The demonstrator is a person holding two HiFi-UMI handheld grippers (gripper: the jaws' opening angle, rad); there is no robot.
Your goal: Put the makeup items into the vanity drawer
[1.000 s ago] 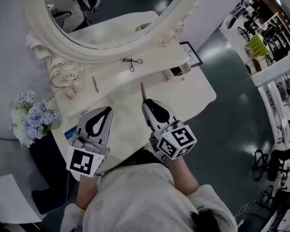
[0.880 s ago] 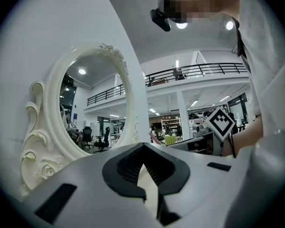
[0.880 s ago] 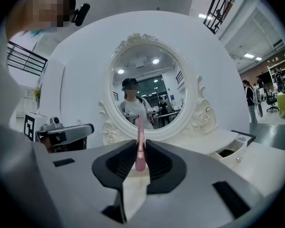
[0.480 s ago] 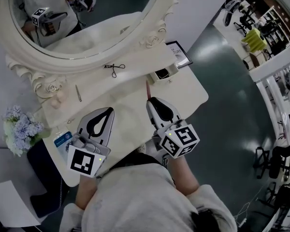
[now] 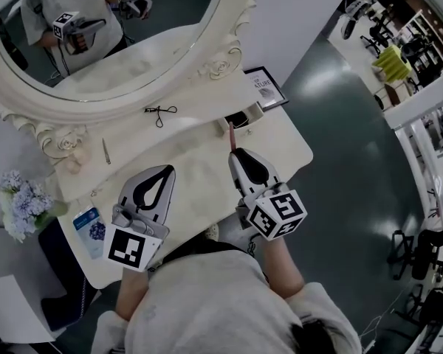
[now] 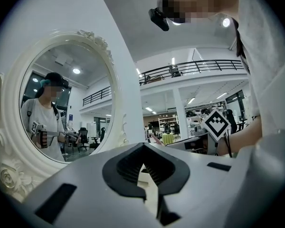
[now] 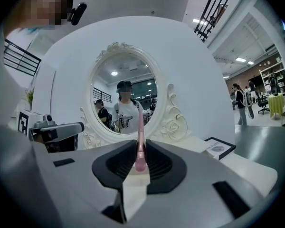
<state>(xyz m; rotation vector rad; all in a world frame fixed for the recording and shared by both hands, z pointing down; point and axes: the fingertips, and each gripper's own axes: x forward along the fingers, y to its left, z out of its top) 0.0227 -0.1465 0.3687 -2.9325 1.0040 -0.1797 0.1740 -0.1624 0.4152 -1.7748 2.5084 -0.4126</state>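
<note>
My right gripper [image 5: 238, 155] is shut on a slim pink makeup stick [image 5: 232, 134] that stands out past its jaws; the stick [image 7: 140, 139] points at the oval mirror [image 7: 123, 103]. The stick's tip lies just short of a small open drawer [image 5: 244, 116] on the vanity's raised shelf. To the left, my left gripper [image 5: 157, 171] hovers over the cream vanity top [image 5: 196, 179], shut with nothing in it. An eyelash curler [image 5: 159, 111] and a thin stick-like item [image 5: 105, 151] lie on the shelf under the mirror.
A black-framed card [image 5: 264, 87] stands right of the drawer. A bunch of pale flowers [image 5: 18, 205] and a blue card [image 5: 89, 225] sit at the vanity's left end. The floor drops away past the table's right edge [image 5: 306, 150]. The mirror reflects me.
The right gripper has carried the pink stick forward and right, closer to the small open drawer. The head view has swung, showing more mirror. The left gripper has kept its place.
</note>
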